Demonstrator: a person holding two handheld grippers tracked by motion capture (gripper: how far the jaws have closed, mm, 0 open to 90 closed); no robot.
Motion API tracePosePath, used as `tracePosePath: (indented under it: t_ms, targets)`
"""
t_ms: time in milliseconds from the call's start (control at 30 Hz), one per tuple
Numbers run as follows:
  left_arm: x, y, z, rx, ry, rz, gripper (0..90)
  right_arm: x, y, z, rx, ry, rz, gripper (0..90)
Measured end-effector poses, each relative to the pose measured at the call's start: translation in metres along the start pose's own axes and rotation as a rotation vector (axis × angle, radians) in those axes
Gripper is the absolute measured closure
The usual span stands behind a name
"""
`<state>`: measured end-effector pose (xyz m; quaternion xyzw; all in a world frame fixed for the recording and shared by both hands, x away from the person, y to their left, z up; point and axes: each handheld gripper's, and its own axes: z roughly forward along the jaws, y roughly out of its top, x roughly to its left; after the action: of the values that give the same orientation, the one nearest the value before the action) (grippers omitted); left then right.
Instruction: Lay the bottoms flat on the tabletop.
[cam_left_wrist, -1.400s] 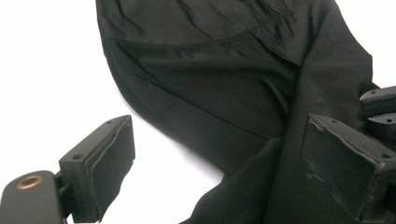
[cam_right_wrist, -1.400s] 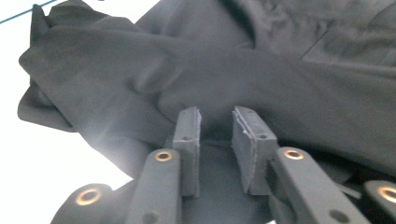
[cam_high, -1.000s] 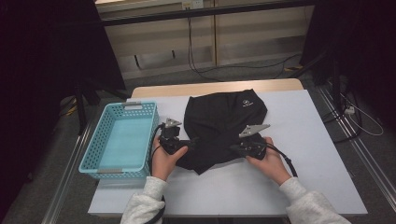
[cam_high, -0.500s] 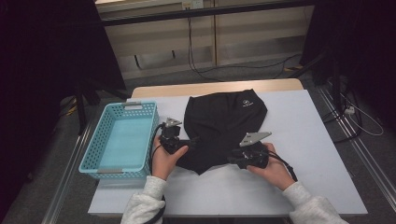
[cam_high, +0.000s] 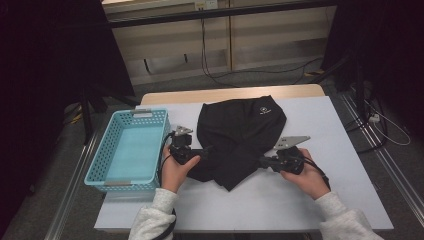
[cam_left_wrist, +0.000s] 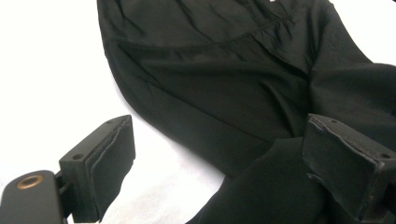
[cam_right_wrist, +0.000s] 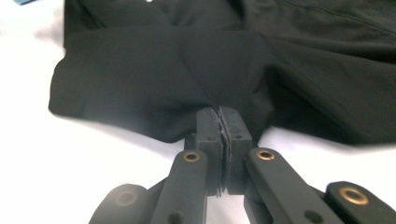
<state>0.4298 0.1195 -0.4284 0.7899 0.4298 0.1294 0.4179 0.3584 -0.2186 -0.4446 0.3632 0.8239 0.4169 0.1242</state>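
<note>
Black garment (cam_high: 240, 137) lies crumpled mid-worktop (cam_high: 350, 200), small white logo (cam_high: 263, 111) near its far edge, too small to read

Left tongs (cam_high: 207, 150): wide. In the left gripper view the two pads stand far apart, one over bare white worktop (cam_left_wrist: 46, 70), the other over black fabric (cam_left_wrist: 224, 93); a fold of the cloth lies between them, neither pad pressing on it

Right tongs (cam_high: 262, 161): clamped on the garment's near right edge. In the right gripper view the pads (cam_right_wrist: 208, 125) meet with only a thin seam between, cloth (cam_right_wrist: 163, 70) bunched right at their tips, so the hem is pinched. Jaws have just been closing, with fabric between them

High view: left hand (cam_high: 175, 167) at the garment's left side, right hand (cam_high: 302, 172) at its right side, both low on the worktop, the garment between them. Grey three-cornered plate (cam_high: 291, 141) tops the right tongs

Turquoise perforated basket (cam_high: 127, 150) sits at the worktop's left edge, just beside the left hand, apart from the garment. Light grey sleeves (cam_high: 150, 220) come in from the bottom

No other writing legible
</note>
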Motion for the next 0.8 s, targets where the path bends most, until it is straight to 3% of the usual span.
tracePosePath:
  t_ms: [100,300,533,800]
  targets:
    - [-0.002,0.000,0.002,0.002,-0.005,0.003,9.9,-0.006,-0.005,-0.008,-0.004,-0.004,0.023,88.2]
    - [-0.005,0.001,0.004,0.003,-0.009,0.010,9.9,-0.012,-0.015,-0.016,0.031,-0.030,0.022,88.2]
    - [-0.006,0.000,0.006,0.010,-0.011,0.016,9.9,-0.015,-0.017,-0.020,0.031,-0.060,0.028,89.1]
    - [-0.009,0.000,0.006,0.010,-0.019,0.029,9.9,-0.017,-0.017,-0.022,0.026,-0.062,0.036,90.0]
